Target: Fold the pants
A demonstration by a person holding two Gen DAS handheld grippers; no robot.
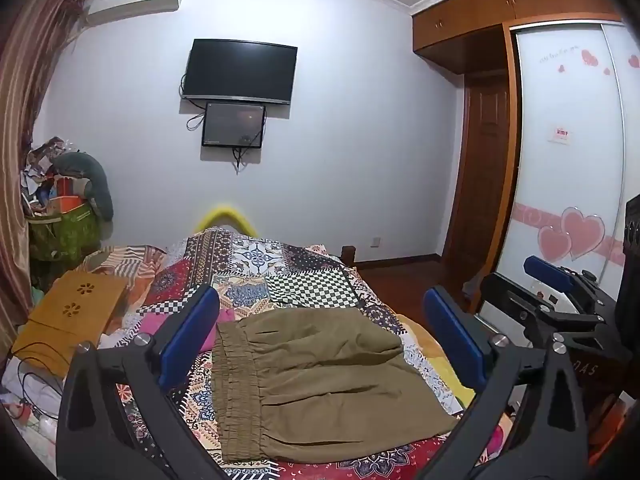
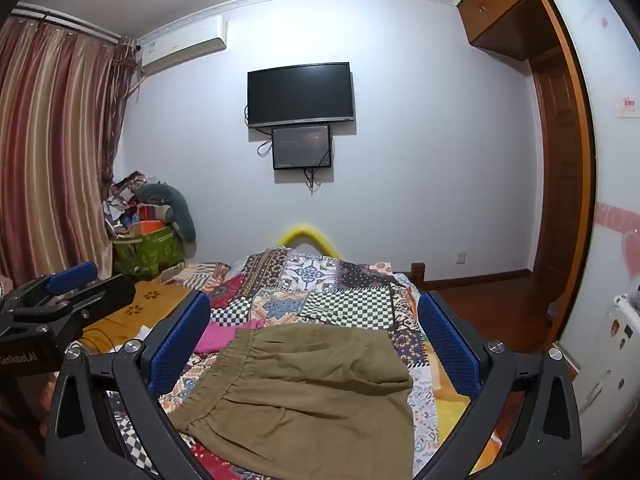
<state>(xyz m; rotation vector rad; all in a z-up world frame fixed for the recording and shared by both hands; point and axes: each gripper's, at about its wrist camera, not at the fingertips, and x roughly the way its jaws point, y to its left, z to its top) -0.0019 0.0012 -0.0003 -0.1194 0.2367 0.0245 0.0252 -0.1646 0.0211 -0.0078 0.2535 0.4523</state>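
Note:
Olive-brown pants [image 1: 316, 384] lie folded into a compact rectangle on the patchwork bedspread [image 1: 296, 276], elastic waistband to the left. My left gripper [image 1: 320, 340] hovers above them, wide open, with nothing between its blue pads [image 1: 188, 336]. In the right wrist view the same pants [image 2: 308, 396] lie below my right gripper [image 2: 314, 344], which is also wide open and empty. Each gripper shows at the edge of the other's view: the right gripper [image 1: 560, 292] at the right, the left gripper [image 2: 60, 292] at the left. Neither touches the cloth.
A pink garment [image 2: 224, 336] peeks out at the pants' left. A wooden lap tray [image 1: 76, 308] with cables lies on the bed's left side. A cluttered green basket [image 2: 148, 248] stands by the curtain. A TV [image 2: 300, 94] hangs on the far wall; a wardrobe [image 1: 568, 160] stands right.

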